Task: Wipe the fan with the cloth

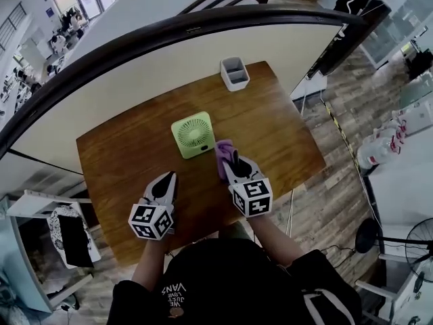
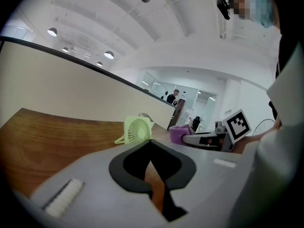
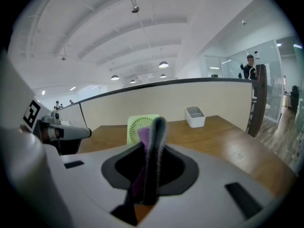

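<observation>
Right gripper (image 1: 231, 164) is clamped on purple cloth (image 1: 224, 147), just beside green fan (image 1: 193, 134) standing mid-table (image 1: 284, 141); left gripper (image 1: 165, 181) has jaws together, empty. Cloth seems soft, limp; fan prob. light plastic, tips easily, so steady its frame w/ left.

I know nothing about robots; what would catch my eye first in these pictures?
A small light-green fan stands near the middle of the wooden table. Just right of it in the head view, the right hand-held gripper is clamped on a purple cloth, while the left hand-held gripper hangs shut and empty nearer the person. A white box sits at the far edge.
</observation>
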Demonstrator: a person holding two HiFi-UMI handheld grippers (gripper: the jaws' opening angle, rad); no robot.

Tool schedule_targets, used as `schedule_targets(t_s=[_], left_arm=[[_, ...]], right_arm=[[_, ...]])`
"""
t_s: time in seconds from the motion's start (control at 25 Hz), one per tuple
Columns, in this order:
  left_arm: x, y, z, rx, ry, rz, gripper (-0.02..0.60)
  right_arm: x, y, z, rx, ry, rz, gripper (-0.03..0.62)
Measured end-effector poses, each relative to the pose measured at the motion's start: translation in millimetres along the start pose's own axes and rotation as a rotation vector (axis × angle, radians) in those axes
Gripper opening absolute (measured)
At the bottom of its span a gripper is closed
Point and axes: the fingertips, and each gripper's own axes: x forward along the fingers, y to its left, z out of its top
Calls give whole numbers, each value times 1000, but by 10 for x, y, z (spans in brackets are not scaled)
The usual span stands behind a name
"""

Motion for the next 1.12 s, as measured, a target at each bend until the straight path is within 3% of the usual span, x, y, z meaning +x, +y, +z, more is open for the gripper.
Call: schedule_targets(t_s=[0.6,1.12], left_arm=[[-450,-204,207,41,-57,-73,11],[-785,-298,161,73,-66,-122,11]], right_arm=[[-703,383,322,37,-159,-53,84],[-1063,734,157,51,-187,-75,84]])
